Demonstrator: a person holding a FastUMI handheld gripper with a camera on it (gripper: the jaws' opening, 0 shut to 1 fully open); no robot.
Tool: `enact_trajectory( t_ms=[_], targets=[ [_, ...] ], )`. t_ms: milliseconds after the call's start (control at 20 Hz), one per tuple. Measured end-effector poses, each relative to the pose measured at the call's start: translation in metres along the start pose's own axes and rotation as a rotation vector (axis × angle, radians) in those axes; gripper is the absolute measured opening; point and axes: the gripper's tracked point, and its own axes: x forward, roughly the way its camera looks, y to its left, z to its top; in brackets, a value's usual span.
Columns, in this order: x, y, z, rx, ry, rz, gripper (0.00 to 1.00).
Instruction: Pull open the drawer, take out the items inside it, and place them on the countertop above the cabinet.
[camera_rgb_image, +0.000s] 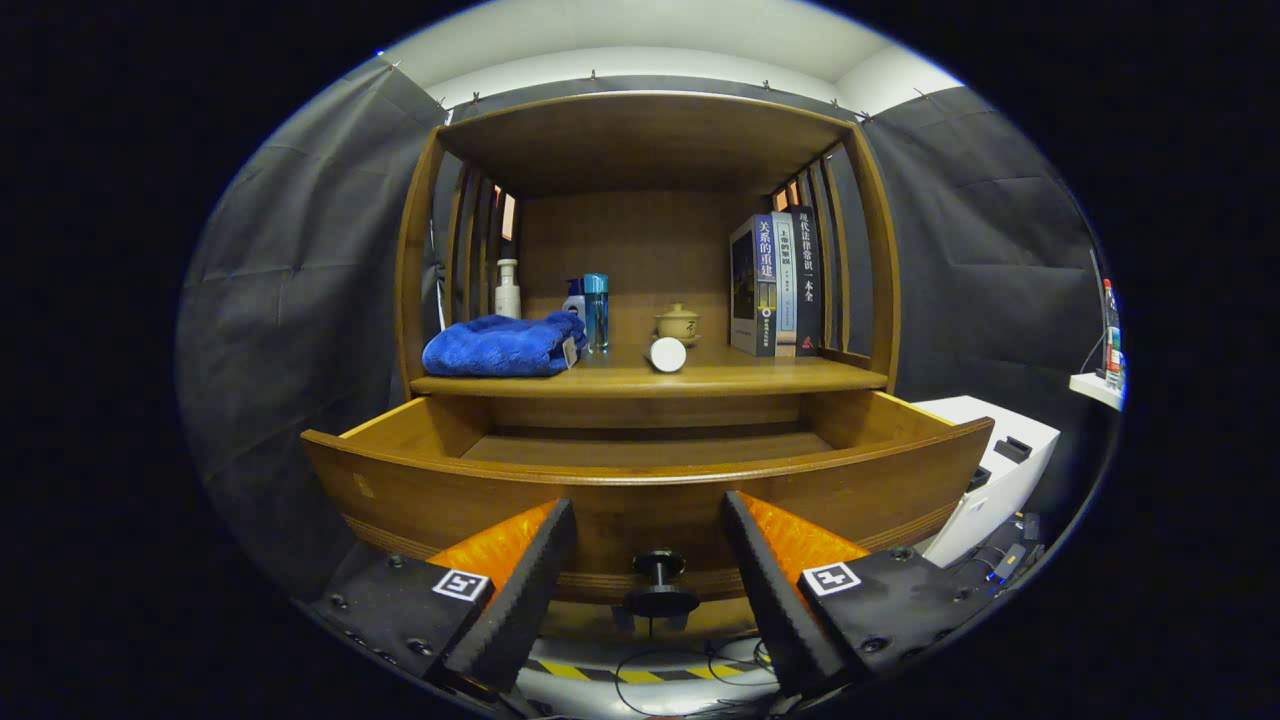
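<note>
Jaws wide apart, gripping nothing, and I see the drawer (640, 480) pulled out.

My gripper (648, 520) sits level and square to the drawer front, its knob (659, 582) between the fingers but untouched. The front hides most of the drawer floor from me. Above the drawer, the countertop (650, 378) holds a blue towel (503, 346) and a white cylinder (667, 354).

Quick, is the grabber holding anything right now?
Gripper: open, holding nothing; the drawer knob sits between its fingers, untouched.
</note>
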Motion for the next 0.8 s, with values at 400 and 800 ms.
enact_trajectory(
  t_ms=[400,800],
  targets=[
    [0.058,0.004,0.012,0.005,0.01,-0.006,0.98],
    [0.116,0.007,0.022,0.007,0.0,-0.014,0.99]
  ],
)
